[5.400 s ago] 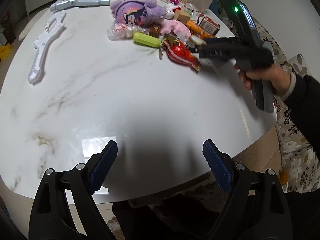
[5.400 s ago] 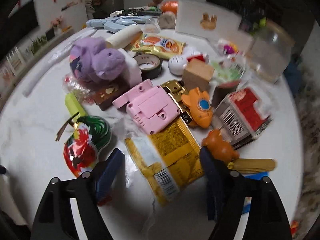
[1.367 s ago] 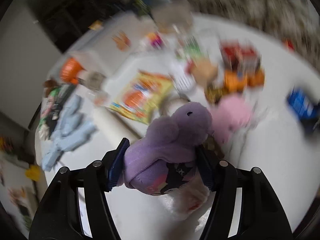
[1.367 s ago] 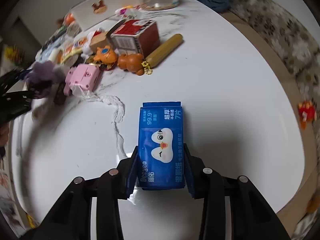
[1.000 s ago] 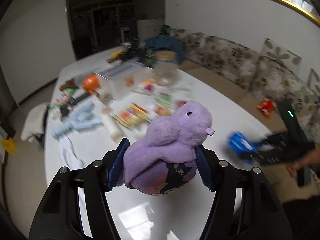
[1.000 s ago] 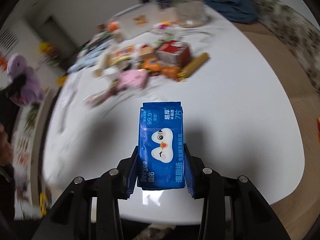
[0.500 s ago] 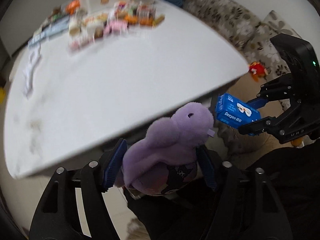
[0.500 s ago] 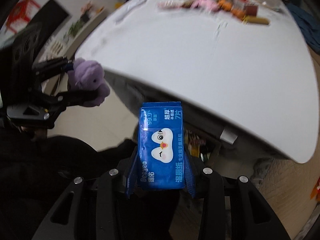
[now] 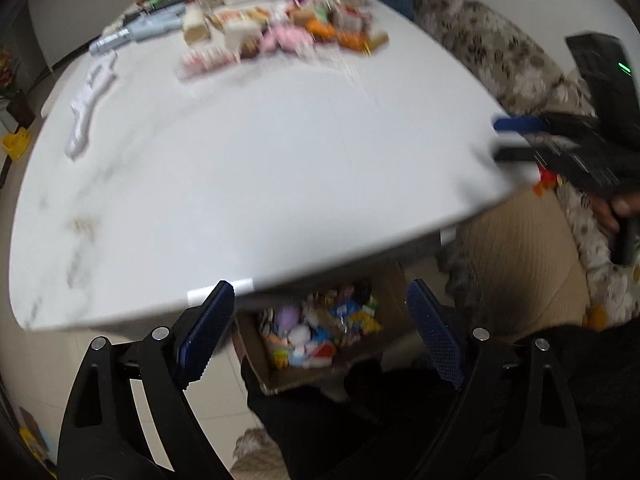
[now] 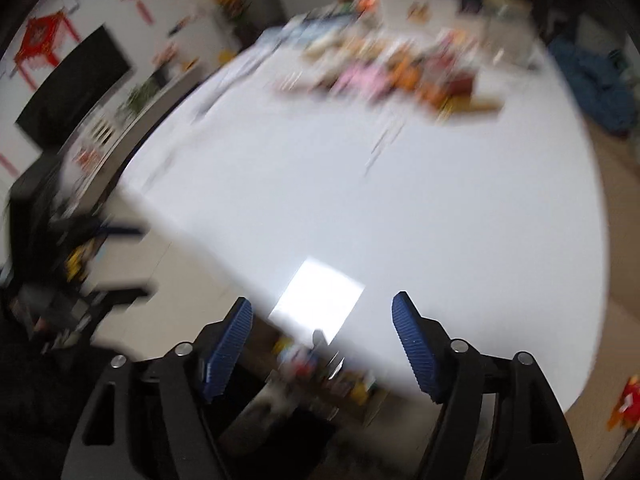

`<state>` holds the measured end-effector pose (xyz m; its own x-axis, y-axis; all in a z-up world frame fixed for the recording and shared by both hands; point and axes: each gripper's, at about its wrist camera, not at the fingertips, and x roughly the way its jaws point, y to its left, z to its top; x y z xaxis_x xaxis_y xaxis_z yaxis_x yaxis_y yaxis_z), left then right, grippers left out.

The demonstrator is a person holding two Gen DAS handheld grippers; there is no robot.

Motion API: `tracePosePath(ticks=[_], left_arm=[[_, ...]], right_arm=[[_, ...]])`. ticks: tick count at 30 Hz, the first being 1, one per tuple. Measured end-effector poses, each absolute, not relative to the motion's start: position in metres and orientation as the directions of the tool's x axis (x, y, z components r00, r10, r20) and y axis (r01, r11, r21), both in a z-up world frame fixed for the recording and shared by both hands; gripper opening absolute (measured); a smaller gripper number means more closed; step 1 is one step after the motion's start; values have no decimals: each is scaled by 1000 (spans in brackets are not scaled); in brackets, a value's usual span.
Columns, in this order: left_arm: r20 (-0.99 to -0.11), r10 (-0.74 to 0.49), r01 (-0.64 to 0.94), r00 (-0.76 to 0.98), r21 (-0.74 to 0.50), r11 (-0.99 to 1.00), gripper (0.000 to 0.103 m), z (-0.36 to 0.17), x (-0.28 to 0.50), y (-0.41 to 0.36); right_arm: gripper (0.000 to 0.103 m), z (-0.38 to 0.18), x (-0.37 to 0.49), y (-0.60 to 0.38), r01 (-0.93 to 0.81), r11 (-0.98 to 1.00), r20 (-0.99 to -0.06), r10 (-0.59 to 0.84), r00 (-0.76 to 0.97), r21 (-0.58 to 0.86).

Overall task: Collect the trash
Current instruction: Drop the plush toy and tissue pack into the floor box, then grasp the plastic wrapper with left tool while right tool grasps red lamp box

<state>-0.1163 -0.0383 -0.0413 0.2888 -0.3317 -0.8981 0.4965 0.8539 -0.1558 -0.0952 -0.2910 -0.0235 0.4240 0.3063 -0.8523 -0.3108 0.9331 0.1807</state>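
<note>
Purple plush gone; both tools empty.

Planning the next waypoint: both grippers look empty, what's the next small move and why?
Probably send the left gripper back toward the pile at the table's far side: both sets of jaws stand open and empty, the cardboard box below already holds items, and clutter remains.

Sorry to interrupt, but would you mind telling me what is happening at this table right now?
A person is clearing clutter off a white table with a handheld claw in each hand. Right now both the left claw and the right claw are open and empty, hovering at the table's near edge. A cardboard box on the floor under that edge holds a mix of colourful items. A blurred pile of toys and wrappers sits at the far side of the table.
</note>
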Motion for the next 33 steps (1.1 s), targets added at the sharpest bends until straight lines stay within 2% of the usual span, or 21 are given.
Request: tracePosePath(ticks=[6, 10, 15, 16, 17, 18, 21, 28, 33], left_arm=[[-880, -340, 516, 333, -132, 847, 86, -23, -68, -34], [-867, -359, 493, 344, -159, 855, 86, -15, -38, -25], [-868, -372, 453, 329, -201, 868, 86, -21, -12, -11], [-869, -369, 446, 329, -201, 872, 86, -24, -7, -10], [-870, -369, 443, 327, -204, 873, 86, -25, -4, -9], [-871, -369, 439, 325, -207, 874, 86, -28, 1, -9], [-872, -349, 434, 345, -181, 882, 86, -34, 17, -13], [-868, -288, 538, 405, -29, 843, 86, -50, 82, -45], [-884, -228, 644, 407, 101, 759, 86, -70, 128, -69]], right_arm=[[74, -20, 40, -314, -187, 982, -806, 137, 576, 34], [74, -37, 108, -319, -188, 982, -836, 105, 539, 3], [74, -64, 146, -312, -236, 972, -871, 135, 473, 23], [73, -69, 149, -309, -246, 969, -877, 125, 464, 9], [67, -78, 155, -306, -260, 966, -889, 122, 442, 3], [62, -81, 156, -305, -261, 965, -893, 123, 432, 6], [58, -74, 154, -306, -221, 974, -888, 144, 438, 49], [58, -6, 92, -323, -136, 975, -823, 221, 523, 175], [58, 15, 35, -333, -62, 961, -803, 259, 537, 269]])
